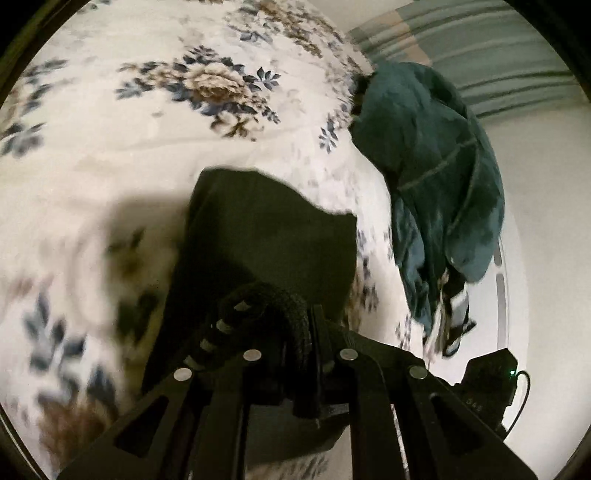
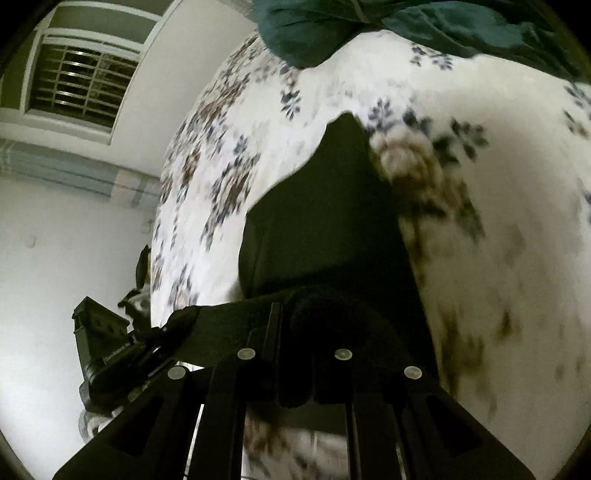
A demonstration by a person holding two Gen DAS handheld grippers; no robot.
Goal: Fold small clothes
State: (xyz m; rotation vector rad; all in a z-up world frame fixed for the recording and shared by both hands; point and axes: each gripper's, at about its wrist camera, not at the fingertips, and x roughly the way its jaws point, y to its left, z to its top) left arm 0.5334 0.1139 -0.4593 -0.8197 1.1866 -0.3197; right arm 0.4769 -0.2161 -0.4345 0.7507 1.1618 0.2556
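Note:
A small black garment hangs in the air above a floral bedsheet. My left gripper is shut on its ribbed band, which bunches up around the fingers. In the right wrist view the same black garment drapes forward from my right gripper, which is shut on the band's other end. The stretched band runs leftward to the left gripper. The right gripper's body shows at the lower right of the left wrist view.
A pile of dark teal clothes lies at the bed's edge, also the teal pile at the top of the right view. White floor lies beyond the bed. A barred window and striped curtain are in the wall.

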